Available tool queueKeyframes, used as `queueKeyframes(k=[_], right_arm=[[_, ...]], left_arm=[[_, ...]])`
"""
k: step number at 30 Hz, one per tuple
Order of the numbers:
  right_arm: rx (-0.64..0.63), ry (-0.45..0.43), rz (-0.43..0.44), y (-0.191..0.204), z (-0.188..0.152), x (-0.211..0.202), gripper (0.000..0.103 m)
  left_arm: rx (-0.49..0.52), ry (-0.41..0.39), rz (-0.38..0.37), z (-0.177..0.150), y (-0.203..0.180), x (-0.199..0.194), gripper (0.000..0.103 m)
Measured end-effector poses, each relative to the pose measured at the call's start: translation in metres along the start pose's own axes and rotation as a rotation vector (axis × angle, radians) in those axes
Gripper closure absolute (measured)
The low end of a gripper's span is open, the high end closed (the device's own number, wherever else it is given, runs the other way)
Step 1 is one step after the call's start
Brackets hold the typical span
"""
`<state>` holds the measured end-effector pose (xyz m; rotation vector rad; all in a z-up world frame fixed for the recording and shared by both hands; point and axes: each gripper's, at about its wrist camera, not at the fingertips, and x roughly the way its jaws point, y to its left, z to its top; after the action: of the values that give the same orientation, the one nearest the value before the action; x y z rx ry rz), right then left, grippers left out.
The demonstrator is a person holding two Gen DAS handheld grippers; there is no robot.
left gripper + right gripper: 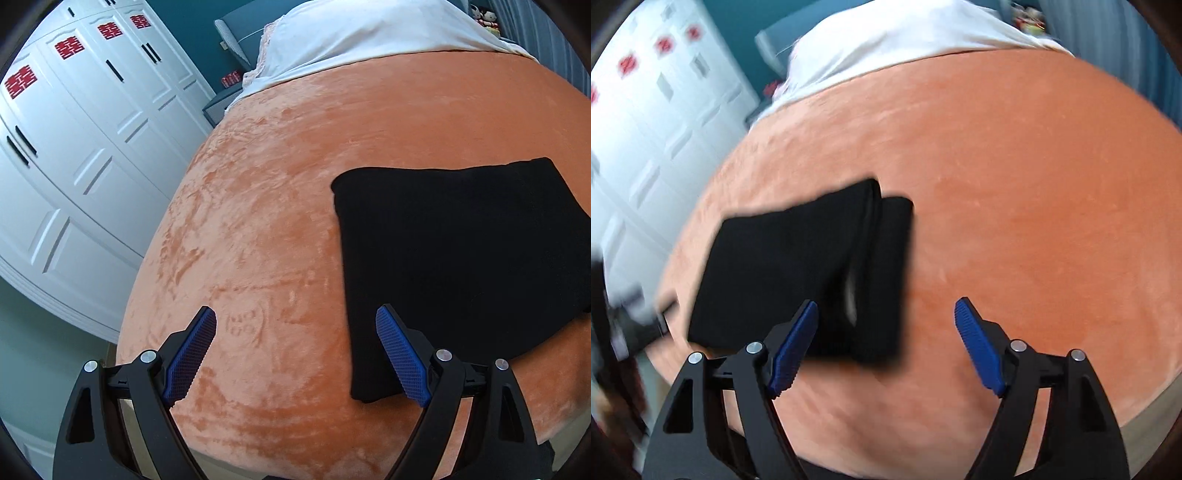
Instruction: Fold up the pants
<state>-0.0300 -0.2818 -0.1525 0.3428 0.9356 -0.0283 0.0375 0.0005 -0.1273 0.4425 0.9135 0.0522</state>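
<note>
Black pants (454, 251) lie folded into a compact rectangle on the orange bedspread (266, 206). In the left wrist view my left gripper (295, 325) is open above the bedspread, just left of the pants, its right pad over their near left edge; nothing is between the pads. In the blurred right wrist view the folded pants (798, 266) show layered edges on their right side. My right gripper (886, 314) stands open over their near right corner, holding nothing.
A white quilt (362, 33) covers the far end of the bed. A white wardrobe (74, 158) with red paper cutouts stands along the left, past the bed's edge. Soft toys (485, 18) sit at the far right. Bare orange bedspread (1034, 206) stretches right of the pants.
</note>
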Motion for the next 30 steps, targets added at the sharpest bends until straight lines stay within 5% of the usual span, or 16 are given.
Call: queueKeyframes(k=[4, 7, 8, 9, 12, 14, 16, 17, 20, 23, 30], right_arm=[[-0.132, 0.11, -0.014, 0.008, -0.029, 0.035, 0.041], [-0.138, 0.088, -0.001, 0.008, -0.028, 0.048, 0.043], [-0.142, 0.086, 0.015, 0.01, -0.024, 0.054, 0.058], [-0.14, 0.098, 0.029, 0.012, -0.021, 0.056, 0.083], [-0.127, 0.04, 0.083, 0.027, 0.004, 0.029, 0.093], [-0.129, 0.019, 0.091, 0.014, 0.005, 0.017, 0.093], [-0.118, 0.167, 0.011, -0.015, -0.016, 0.059, 0.091], [-0.061, 0.169, 0.07, -0.031, -0.025, 0.066, 0.091], [-0.021, 0.103, 0.071, -0.033, -0.011, 0.032, 0.076], [0.035, 0.049, 0.052, -0.023, -0.002, 0.002, 0.076], [-0.058, -0.102, 0.003, 0.032, 0.045, -0.023, 0.072]], left_arm=[[0.001, 0.017, -0.027, 0.004, -0.015, 0.002, 0.017], [-0.002, 0.047, -0.052, 0.003, -0.023, 0.006, 0.017], [0.002, 0.058, -0.05, 0.003, -0.025, 0.008, 0.017], [0.006, 0.064, -0.044, 0.003, -0.027, 0.01, 0.017], [0.02, 0.064, -0.014, 0.002, -0.027, 0.014, 0.017], [0.03, 0.071, 0.007, 0.0, -0.027, 0.022, 0.017], [0.029, 0.087, -0.005, 0.0, -0.028, 0.028, 0.016], [0.029, 0.099, -0.006, -0.001, -0.03, 0.032, 0.016], [0.042, 0.08, 0.016, -0.002, -0.033, 0.031, 0.016], [0.035, 0.071, 0.01, -0.002, -0.033, 0.027, 0.016], [0.036, 0.09, -0.025, 0.0, -0.035, 0.024, 0.016]])
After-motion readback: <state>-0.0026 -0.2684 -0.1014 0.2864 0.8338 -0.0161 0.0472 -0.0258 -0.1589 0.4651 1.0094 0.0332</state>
